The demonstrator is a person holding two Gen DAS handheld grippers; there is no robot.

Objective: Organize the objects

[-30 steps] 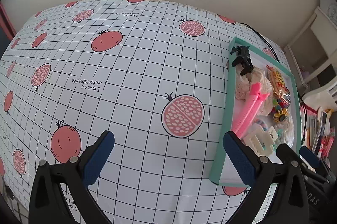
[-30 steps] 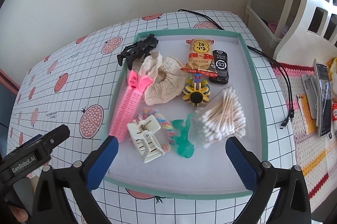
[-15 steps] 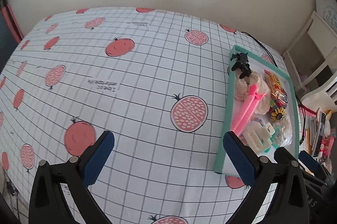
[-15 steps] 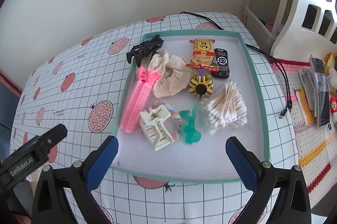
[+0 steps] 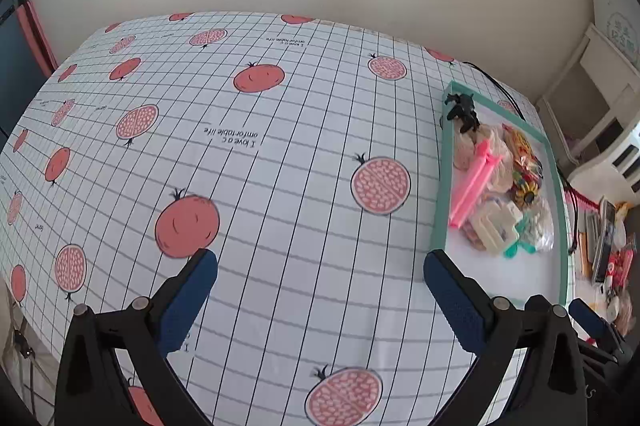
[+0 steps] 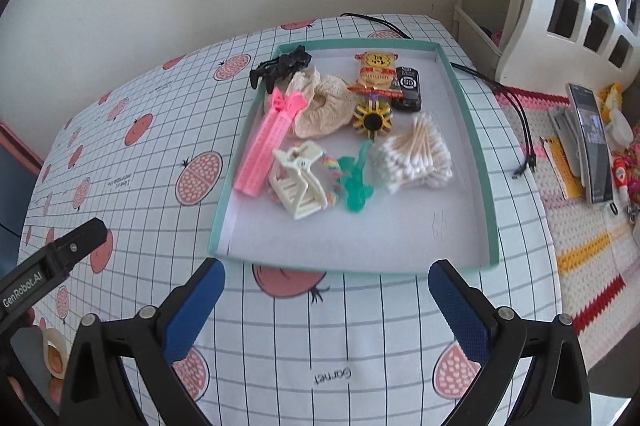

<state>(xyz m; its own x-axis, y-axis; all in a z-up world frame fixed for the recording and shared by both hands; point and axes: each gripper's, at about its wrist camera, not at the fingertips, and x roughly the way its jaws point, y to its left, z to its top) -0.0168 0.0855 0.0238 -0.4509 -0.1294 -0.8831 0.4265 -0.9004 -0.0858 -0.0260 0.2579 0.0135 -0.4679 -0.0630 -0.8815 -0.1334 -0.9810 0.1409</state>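
Both claws wide, empty; pink comb (image 6: pixel 267 149) in tray (image 6: pixel 472 130), bow end toward wall

rainbow hair tie (image 6: pixel 334 173): mostly covered by the cream claw clip (image 6: pixel 298 182), only arcs show
black packet (image 6: pixel 408 88): left side tucked under the yellow snack pack (image 6: pixel 376 72), print too small to read
cream scrunchie (image 6: pixel 326 106): left part hidden behind the pink comb (image 6: pixel 266 152)
tray (image 5: pixel 440 194) contents, left wrist view: crowded and blurred, cotton swabs indistinct
left gripper (image 6: pixel 52 258), right wrist view: only one finger shows, the rest cut by the edge
floor clutter (image 6: pixel 592 146): cropped at the right edge
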